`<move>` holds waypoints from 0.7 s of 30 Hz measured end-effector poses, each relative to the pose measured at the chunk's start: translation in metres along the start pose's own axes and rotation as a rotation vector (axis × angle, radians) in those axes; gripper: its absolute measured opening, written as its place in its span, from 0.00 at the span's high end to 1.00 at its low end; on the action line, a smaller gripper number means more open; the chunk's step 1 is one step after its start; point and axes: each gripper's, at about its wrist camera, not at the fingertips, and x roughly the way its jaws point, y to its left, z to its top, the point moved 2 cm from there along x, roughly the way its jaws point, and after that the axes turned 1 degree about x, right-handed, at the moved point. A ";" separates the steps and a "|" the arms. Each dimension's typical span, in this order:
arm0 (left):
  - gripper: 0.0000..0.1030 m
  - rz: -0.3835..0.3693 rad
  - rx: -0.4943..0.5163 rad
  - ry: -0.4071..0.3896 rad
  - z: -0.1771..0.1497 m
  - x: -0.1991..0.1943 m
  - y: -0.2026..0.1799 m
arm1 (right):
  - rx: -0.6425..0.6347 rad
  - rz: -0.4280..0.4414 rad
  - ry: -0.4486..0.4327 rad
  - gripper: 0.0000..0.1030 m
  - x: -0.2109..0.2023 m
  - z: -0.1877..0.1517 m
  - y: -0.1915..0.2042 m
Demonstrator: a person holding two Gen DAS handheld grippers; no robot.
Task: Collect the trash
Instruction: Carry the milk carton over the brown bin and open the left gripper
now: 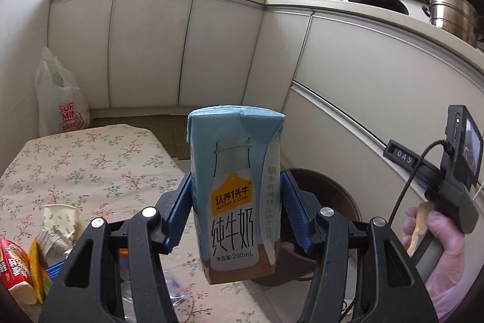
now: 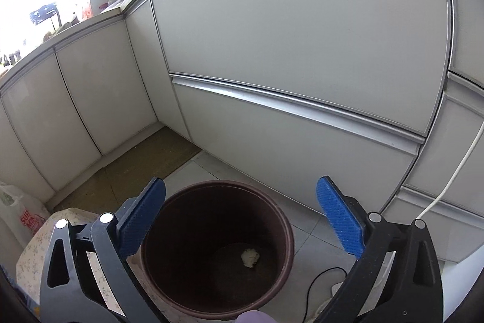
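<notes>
My left hand-held gripper [image 1: 236, 211] clamped an upright milk carton [image 1: 234, 189] between its blue pads, above the edge of the flowered worktop [image 1: 90, 159]. My right hand-held gripper [image 2: 242, 220] stood wide with nothing between its pads, over the brown bin [image 2: 217, 250] on the floor, where 1 pale scrap [image 2: 250, 257] lay.

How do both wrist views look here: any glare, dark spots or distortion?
Left wrist view: the window behind the counter is blown out, the blue milk carton is sharp, and the cabinet lines bow. Right wrist view: glare at upper left, the dark brown round bin is shadowed inside, and the white cabinet doors bulge.
</notes>
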 end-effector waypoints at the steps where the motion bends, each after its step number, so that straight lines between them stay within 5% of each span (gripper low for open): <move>1: 0.45 -0.013 0.001 0.006 0.004 0.007 -0.009 | -0.007 -0.010 0.004 0.07 0.001 0.000 -0.005; 12: 0.45 -0.141 0.042 0.089 0.020 0.074 -0.100 | 0.135 -0.063 0.034 0.07 0.017 0.019 -0.074; 21: 0.45 -0.168 0.045 0.208 0.010 0.125 -0.134 | 0.195 -0.092 0.085 0.07 0.033 0.018 -0.101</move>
